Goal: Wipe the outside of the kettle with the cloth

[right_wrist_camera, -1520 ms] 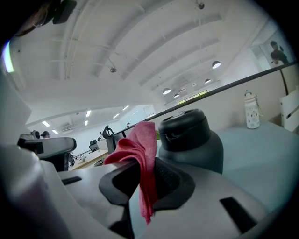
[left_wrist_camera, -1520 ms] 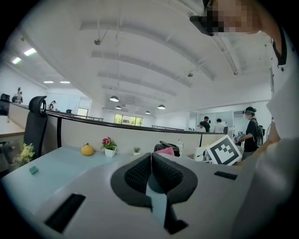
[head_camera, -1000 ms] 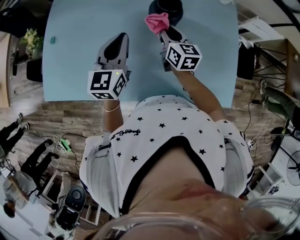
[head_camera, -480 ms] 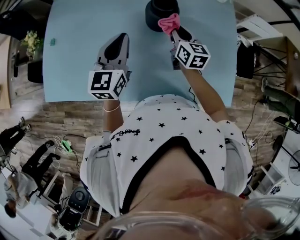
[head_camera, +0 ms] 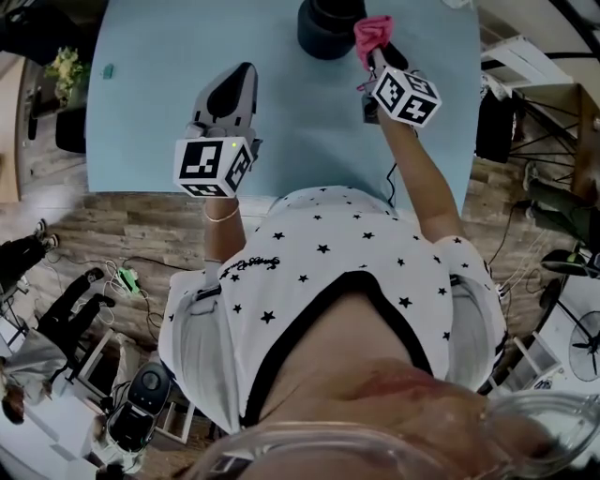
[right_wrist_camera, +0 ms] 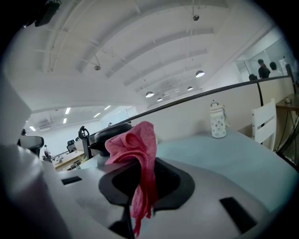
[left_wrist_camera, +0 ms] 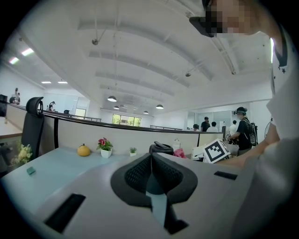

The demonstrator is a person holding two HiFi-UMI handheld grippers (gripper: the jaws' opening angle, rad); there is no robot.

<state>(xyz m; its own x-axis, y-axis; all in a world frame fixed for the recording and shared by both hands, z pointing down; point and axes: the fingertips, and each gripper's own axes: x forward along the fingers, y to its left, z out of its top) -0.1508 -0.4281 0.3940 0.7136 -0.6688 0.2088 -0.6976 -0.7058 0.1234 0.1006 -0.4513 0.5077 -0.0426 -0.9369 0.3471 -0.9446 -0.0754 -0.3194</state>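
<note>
- Right gripper (head_camera: pixel 377 52) pinches the cloth (head_camera: pixel 372 29) just beside the kettle (head_camera: pixel 328 23), at the table's (head_camera: pixel 150 56) far edge.
- Left gripper (head_camera: pixel 239 84) is closed on nothing, well apart.
- Wiping looks barely begun; most of the outside likely remains.

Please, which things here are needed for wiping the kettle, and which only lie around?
Needed: kettle, pink cloth, right tongs shut on it.

Only lying around: flower pot, yellow fruit, white bottle, small green object; left tongs, shut and empty.
</note>
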